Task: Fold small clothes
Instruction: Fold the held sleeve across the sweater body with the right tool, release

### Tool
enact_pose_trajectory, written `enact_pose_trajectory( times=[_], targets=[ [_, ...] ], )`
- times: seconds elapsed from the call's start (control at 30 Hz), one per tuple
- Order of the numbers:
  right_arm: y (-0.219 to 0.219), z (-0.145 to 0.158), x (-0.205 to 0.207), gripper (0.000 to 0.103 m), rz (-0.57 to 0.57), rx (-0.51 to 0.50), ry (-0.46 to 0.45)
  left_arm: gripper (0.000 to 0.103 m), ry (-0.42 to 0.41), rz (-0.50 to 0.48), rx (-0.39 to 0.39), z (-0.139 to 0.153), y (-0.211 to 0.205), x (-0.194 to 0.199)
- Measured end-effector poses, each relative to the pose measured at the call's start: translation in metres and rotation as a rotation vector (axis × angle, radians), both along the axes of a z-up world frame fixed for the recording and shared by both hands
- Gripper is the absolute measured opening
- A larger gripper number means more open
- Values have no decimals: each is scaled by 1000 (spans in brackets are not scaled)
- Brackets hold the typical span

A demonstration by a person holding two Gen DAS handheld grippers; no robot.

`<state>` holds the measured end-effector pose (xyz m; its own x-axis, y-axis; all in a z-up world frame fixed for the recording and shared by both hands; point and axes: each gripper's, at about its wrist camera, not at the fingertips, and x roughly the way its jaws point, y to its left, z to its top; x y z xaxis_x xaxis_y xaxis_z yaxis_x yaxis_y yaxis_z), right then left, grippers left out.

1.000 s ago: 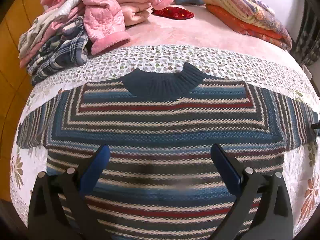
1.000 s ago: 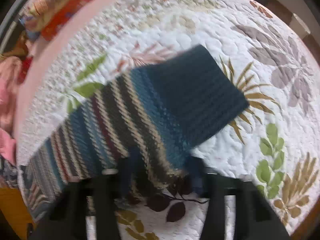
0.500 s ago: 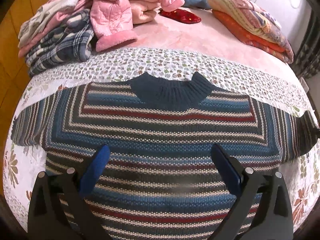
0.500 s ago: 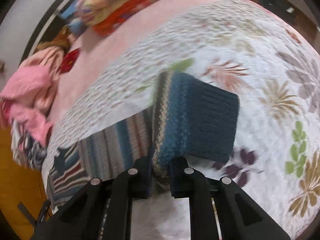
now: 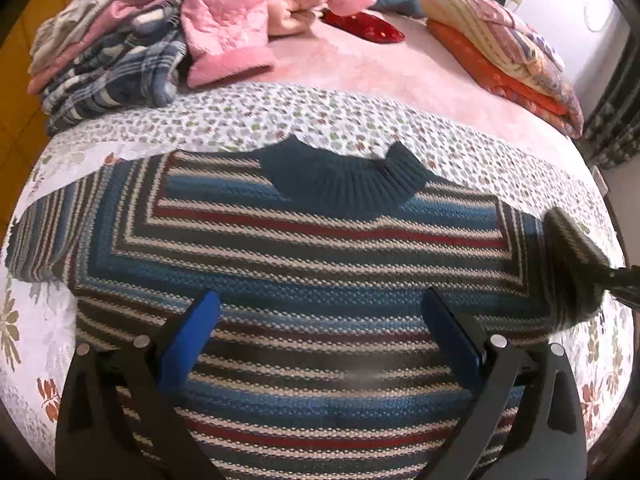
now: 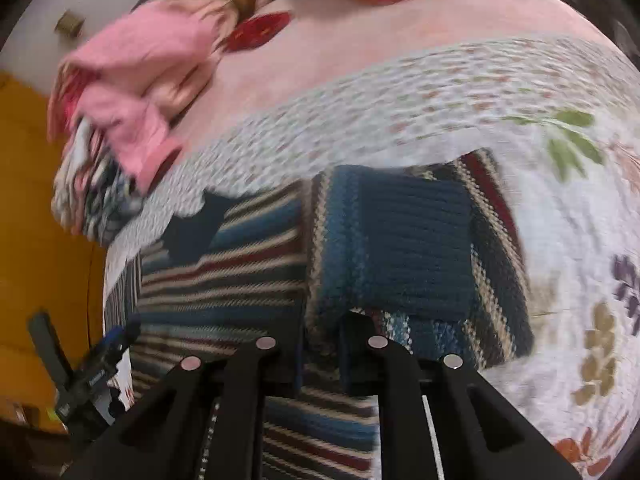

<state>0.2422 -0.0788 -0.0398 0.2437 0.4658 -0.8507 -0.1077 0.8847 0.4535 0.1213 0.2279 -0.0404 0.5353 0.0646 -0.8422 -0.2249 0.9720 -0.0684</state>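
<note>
Your right tongs (image 6: 320, 344) are pressed together on the sleeve (image 6: 404, 248) of the striped sweater (image 5: 304, 280), and they grip it near the dark blue cuff. You hold the knit by its edge, I think, so that the whole sleeve follows when you carry it across, and indeed the sleeve is lifted and already doubled back toward the body of the garment. In the left view this same sleeve rises as a dark hump at the right edge, with the tip of the right tongs just beside it.

Your left tongs (image 5: 320, 332) stand wide apart and hold nothing. They hang just above the lower middle of the sweater, probably ready to press the body flat while the sleeve comes over, so the cloth does not slide.

The sweater lies spread on the flowered quilt (image 5: 256, 116) on the bed, collar (image 5: 348, 184) away from you, and the other sleeve is stretched out flat to the left. This looks like an early step of the folding.

Farther away on the bed lie a heap of pink and plaid clothes (image 5: 160, 32) on the left and a stack of folded blankets (image 5: 508, 52) on the right, well apart from your working area.
</note>
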Motion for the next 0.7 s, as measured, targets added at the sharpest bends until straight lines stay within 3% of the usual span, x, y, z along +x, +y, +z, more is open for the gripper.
enact_pose_trajectory(
  times=[0.37, 0.5, 0.63, 0.7],
  targets=[
    [83, -36, -22, 14, 206, -100, -2, 100, 19, -44, -86, -5, -8, 8],
    [92, -46, -27, 30, 268, -129, 47, 100, 26, -69, -116, -8, -15, 11],
    [80, -26, -32, 45, 288, -104, 100, 100, 53, -95, -178, -16, -25, 14],
    [62, -7, -34, 45, 256, -122, 115, 100, 63, -109, -210, -18, -32, 16]
  ],
)
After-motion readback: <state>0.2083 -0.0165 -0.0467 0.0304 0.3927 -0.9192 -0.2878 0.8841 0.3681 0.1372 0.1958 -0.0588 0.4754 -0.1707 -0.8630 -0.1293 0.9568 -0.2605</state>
